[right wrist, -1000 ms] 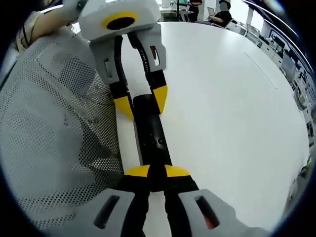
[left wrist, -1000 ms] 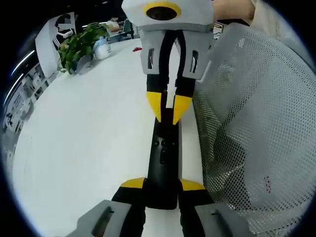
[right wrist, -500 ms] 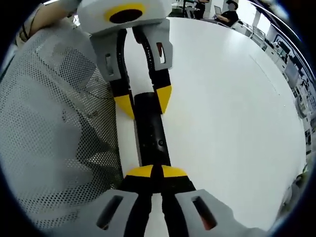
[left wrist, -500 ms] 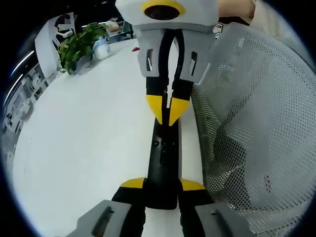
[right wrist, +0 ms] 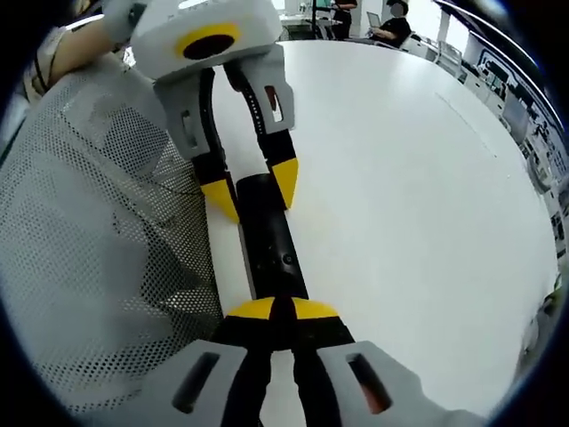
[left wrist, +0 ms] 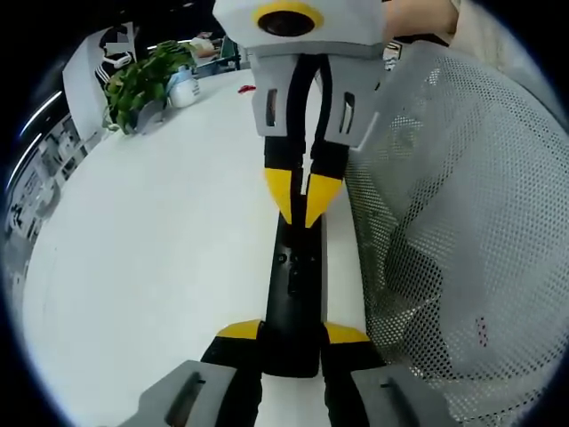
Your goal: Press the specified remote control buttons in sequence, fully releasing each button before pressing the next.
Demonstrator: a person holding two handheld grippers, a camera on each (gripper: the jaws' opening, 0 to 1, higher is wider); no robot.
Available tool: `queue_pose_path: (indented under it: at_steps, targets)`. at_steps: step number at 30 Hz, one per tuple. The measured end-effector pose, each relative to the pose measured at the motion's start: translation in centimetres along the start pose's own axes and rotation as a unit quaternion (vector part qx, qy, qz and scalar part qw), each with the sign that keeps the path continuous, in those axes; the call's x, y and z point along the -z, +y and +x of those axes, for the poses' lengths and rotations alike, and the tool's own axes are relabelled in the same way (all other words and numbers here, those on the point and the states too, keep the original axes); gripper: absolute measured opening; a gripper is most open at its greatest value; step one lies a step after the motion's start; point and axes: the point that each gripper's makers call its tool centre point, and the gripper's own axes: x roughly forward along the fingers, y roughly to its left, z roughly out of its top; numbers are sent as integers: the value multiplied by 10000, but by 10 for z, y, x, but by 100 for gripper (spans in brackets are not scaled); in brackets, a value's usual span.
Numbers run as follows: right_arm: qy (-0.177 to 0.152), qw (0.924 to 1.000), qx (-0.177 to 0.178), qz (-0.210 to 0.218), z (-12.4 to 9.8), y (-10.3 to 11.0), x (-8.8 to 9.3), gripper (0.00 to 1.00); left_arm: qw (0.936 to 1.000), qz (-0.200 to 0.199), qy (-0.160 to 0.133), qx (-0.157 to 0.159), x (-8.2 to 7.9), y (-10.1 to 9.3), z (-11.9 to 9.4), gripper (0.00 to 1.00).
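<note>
Jaws of the left gripper (left wrist: 290, 336) clamped the remote control (left wrist: 296, 285) on the tabletop (left wrist: 160, 249), while the right gripper (right wrist: 274, 310), tips together, apparently pressed a button; releasing fully came next.

Your two views face each other along the black remote (left wrist: 296, 294) on the white table (left wrist: 151, 258). The left gripper view looks close over the left gripper (left wrist: 293, 335) towards the right gripper (left wrist: 304, 200); the right gripper view looks back. Both share the remote, the table and the mesh fabric (left wrist: 453, 240).
</note>
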Motion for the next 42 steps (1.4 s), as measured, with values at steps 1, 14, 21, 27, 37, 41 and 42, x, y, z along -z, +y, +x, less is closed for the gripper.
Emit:
queue_pose_path:
  at_steps: [1,14,21,27,37,41,42]
  targets:
    - [13,10000,5,-15,0,0,0,4,10000,1,1,0,0,0,0,25]
    - [167,9991,57,-378,3,2,-4,4,10000,5,6,6,0,0,0,25]
    - [413,9985,13,-371,4,1,-5,4,10000,4,9,13,0,0,0,25]
    - [282,9993,46,-222,3,0,-3,4,10000,-4,3,15,0,0,0,25]
    - [50,9998,174,-123,2,1,-5,4,10000,-8,-3,8,0,0,0,25]
    - [-41,9999,89,99,3,0,-8,6,10000,-3,1,7,0,0,0,25]
    - [-38,9999,84,104,3,0,-8,5,10000,-7,1,5,0,0,0,25]
